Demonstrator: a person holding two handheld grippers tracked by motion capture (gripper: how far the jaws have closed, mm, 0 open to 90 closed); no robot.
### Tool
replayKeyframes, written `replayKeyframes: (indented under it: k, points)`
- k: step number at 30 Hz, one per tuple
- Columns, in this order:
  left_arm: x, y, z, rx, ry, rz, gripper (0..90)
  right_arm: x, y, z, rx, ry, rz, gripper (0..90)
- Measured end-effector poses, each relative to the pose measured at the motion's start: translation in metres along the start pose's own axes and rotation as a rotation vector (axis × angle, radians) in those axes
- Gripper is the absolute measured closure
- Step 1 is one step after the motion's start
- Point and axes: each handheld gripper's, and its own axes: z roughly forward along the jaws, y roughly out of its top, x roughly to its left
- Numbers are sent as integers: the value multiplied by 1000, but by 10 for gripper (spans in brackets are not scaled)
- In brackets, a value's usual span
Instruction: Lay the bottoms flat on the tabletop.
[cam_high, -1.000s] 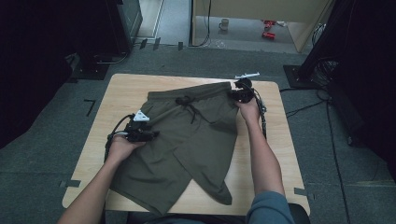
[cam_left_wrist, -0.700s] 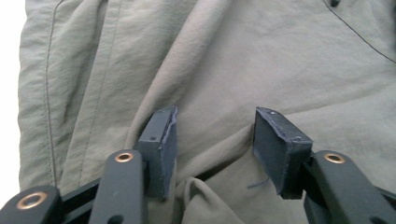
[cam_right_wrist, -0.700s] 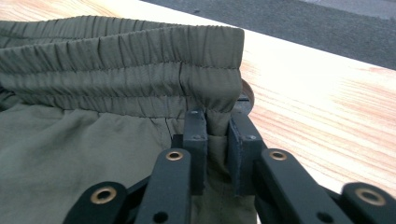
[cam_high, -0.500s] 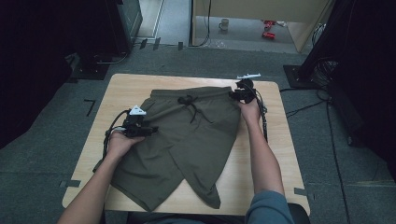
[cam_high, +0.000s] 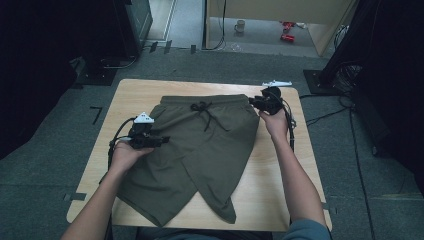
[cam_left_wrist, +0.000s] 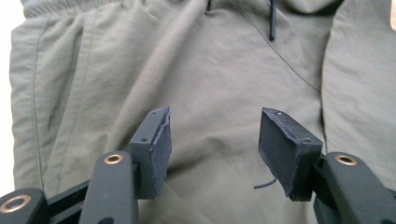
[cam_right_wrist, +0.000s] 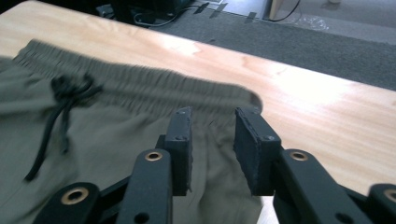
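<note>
A: We logged the table (cam_high: 150, 90) first. The shorts (cam_high: 200, 150) lay flat across it, long axis running from the waistband (cam_high: 200, 99) at 12 o'clock to the leg hems at 6 o'clock, with the two legs overlapping near the bottom.

B: We placed the left gripper (cam_high: 162, 140) at 9 o'clock of the garment, on its left edge, jaws pointing toward 3 o'clock. Its jaws had just been opening; they stood apart over the fabric, with nothing pinched between the pads (cam_left_wrist: 159, 149).

A: We placed the right gripper (cam_high: 252, 101) at 1 o'clock, at the waistband's right corner, pointing toward 9 o'clock. Its jaws had just been closing, yet a gap remained and the cloth lay below the pads (cam_right_wrist: 182, 149), not clamped.

B: We judged the right gripper nearer a grip point, the waistband corner; the drawstring (cam_high: 205, 111) sat between both.
</note>
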Motion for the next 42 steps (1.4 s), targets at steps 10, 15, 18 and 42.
replayKeyframes:
  k: [10,15,18,42]
  points:
    - [-1,-15,-20,-21,14,13,432,40,-39,-20,23,67,-89,697]
    - [-3,-25,-25,-23,18,18,428,58,-60,-28,35,102,-121,655]
    - [-4,-30,-25,-12,21,21,421,65,-71,-32,36,113,-146,634]
    - [1,-49,-5,70,64,-2,481,100,-126,-11,152,114,-248,534]
